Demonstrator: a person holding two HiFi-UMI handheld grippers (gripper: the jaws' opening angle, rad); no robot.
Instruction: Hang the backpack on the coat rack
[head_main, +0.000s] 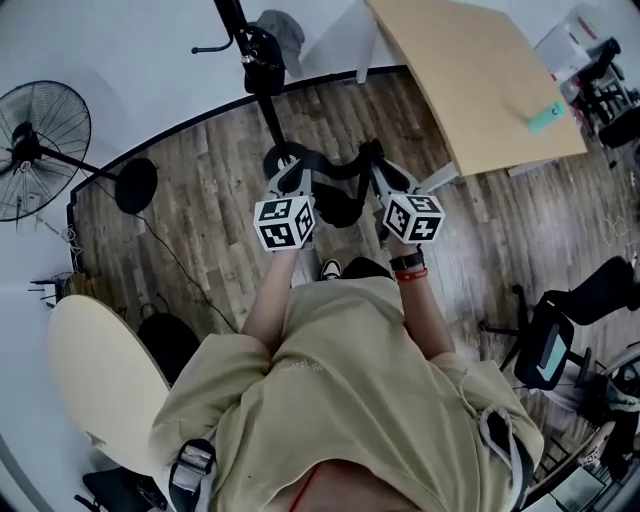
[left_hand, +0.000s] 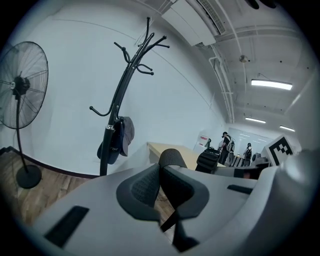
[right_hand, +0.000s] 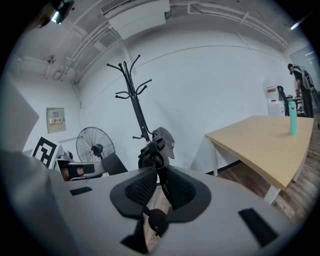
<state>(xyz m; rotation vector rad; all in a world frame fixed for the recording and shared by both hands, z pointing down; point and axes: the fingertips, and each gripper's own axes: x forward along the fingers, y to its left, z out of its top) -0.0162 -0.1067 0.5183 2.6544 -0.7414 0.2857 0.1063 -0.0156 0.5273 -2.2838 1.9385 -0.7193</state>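
Both jaws are pinching: my left gripper (left_hand: 161, 187) and right gripper (right_hand: 160, 186) are each clamping a strap of the backpack (head_main: 340, 207). The coat rack (head_main: 262, 80) is standing at eleven o'clock.

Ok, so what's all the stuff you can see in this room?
black metal coat rack: one, black, by the white wall ahead
grey cap: one, grey, low on the coat rack
black standing fan: one, black, left of the rack
light wooden table: one, tan, right of the rack
teal bottle: one, teal, upright on that table
round beige table: one, beige, at the person's left
black office chair: one, black, at the person's right
black backpack: one, black, hanging between the grippers
left gripper: one, grey, jaws shut on the backpack's strap
right gripper: one, grey, jaws shut on the strap
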